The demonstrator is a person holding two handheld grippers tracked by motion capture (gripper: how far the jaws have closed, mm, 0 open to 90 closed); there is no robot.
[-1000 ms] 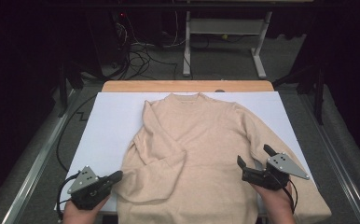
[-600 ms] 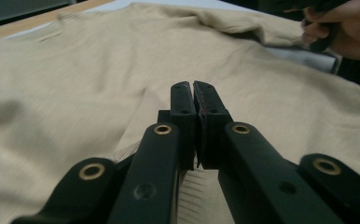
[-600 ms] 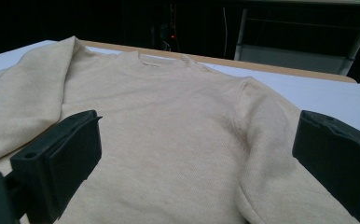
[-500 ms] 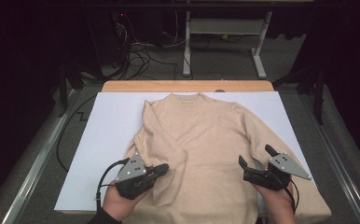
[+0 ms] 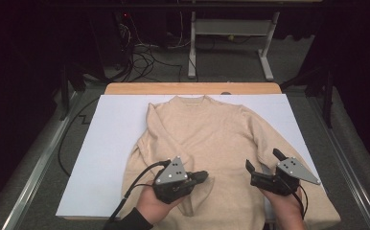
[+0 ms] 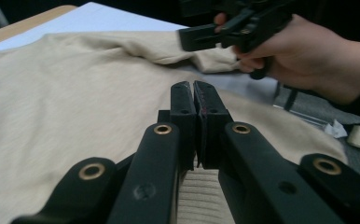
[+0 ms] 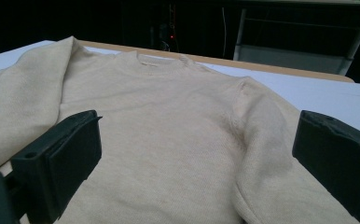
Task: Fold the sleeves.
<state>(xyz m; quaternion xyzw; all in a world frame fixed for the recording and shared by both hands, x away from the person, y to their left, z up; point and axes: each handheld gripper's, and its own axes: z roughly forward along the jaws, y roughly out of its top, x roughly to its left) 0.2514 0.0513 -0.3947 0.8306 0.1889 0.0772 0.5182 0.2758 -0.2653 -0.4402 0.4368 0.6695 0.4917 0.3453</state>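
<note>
A beige knitted sweater [image 5: 212,143] is lying flat, front up, on a smooth white sheet [image 5: 111,143] covering the wooden table [image 5: 192,88]. Its fine soft knit is giving way to a ribbed hem at the near edge. One sleeve is lying folded across the body.

The left gripper [image 5: 200,176] is hovering over the lower middle of the sweater, its black jaws pressed together; whether a pinch of fabric is caught between them is hard to tell. The right gripper [image 5: 262,165] is resting over the other sleeve, jaws spread wide and gripping nothing.
</note>
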